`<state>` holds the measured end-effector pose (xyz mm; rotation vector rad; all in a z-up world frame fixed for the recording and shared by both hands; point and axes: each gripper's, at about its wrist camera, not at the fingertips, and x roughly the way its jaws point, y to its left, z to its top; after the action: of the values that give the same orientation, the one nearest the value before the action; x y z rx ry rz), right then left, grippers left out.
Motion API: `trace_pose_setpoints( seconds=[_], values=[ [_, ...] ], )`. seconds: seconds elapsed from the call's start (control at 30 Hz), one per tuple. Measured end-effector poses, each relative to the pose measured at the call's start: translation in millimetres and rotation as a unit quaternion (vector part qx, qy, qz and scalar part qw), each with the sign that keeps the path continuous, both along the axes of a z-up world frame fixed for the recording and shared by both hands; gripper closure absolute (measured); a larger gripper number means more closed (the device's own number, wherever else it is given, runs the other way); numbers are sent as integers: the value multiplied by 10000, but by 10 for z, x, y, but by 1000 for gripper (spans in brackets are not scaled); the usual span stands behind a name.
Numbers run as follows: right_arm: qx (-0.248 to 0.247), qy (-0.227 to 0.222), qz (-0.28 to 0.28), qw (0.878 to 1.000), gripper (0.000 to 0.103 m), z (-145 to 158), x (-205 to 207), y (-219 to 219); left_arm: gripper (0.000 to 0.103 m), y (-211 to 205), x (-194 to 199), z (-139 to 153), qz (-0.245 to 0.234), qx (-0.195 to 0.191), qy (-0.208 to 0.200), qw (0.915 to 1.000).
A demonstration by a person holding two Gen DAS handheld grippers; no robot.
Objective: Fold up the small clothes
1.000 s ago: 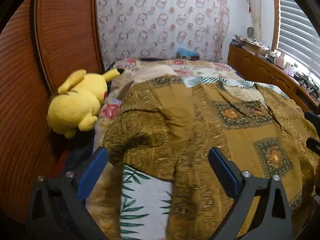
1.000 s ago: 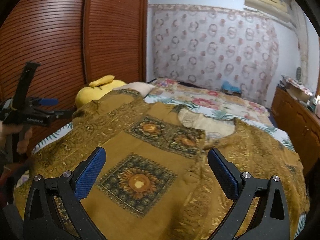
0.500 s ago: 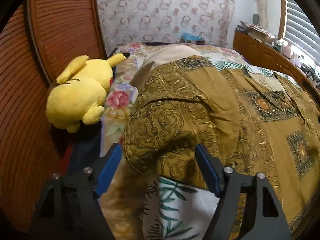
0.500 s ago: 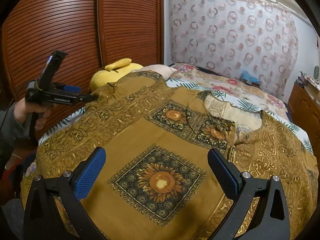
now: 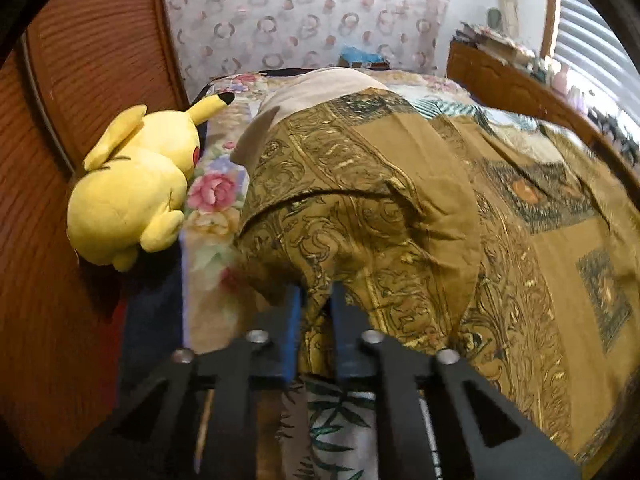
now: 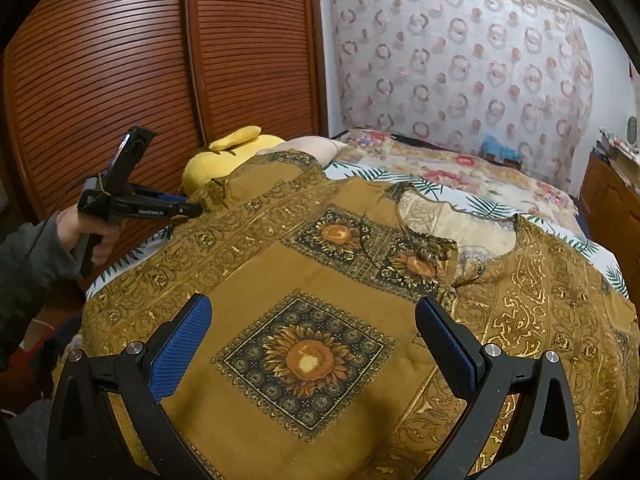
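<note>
Mustard-gold garment (image 6: 304, 280) with the sunflower squares is spread flat across your bed (image 6: 452, 172), covering most of the leaf-and-flower bedsheet, neckline pointing toward the far wall. Your left claw (image 5: 316, 320) is pinched down on the sleeve end of it, blue pads (image 5: 291, 332) nearly together with a bunched fold of the gold cloth squeezed between them, right at the bed's left edge. From the right wrist view you can see that same left claw (image 6: 192, 210) out at the far left, your hand (image 6: 90, 236) wrapped around the handle, tip buried in the sleeve fabric. Your right claw (image 6: 314, 344) is spread wide, nothing in it, blue pads (image 6: 180, 356) hanging above the lower body of the garment with the big sunflower panel (image 6: 306, 360) showing between the two fingers; can't tell if the tips actually touch the cloth. Yellow Pikachu plush (image 5: 136, 188) is lying on the bed's left side just beside the sleeve, up against the brown slatted wardrobe doors (image 6: 132, 60). A beige pillow (image 5: 320, 88) peeks out past the sleeve's far end, and a wooden dresser (image 5: 508, 84) runs along the right wall.
</note>
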<state>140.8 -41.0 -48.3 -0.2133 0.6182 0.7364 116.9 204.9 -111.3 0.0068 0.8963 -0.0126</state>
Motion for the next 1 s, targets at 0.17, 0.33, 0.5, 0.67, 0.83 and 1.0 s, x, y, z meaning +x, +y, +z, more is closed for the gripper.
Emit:
trace_pose_setpoints(
  seconds=[0.17,0.33,0.5,0.67,0.83,1.0],
  values=[
    [12,63,58,10000,0,-9,4,-14,102,-81,-132,273,-35,195,-360,9992],
    [17,-7,0,10000,0,8,12,-69,102,-421,-257,743,-381,237,-908,9949],
    [74,-43,-226,9997,0,50,51,-261,102,-970,-163,999,-996,220,-1105,9886],
    [98,-12,-539,9985,0,63,116,-525,93,-1413,-83,991,-1253,307,-1025,9863],
    [101,8,-704,9975,0,82,137,-702,79,-1505,-241,989,-1277,93,-1059,9861],
    [86,-33,-714,9974,0,142,169,-704,63,-1385,-403,1011,-1004,1,-1214,9875]
  ],
)
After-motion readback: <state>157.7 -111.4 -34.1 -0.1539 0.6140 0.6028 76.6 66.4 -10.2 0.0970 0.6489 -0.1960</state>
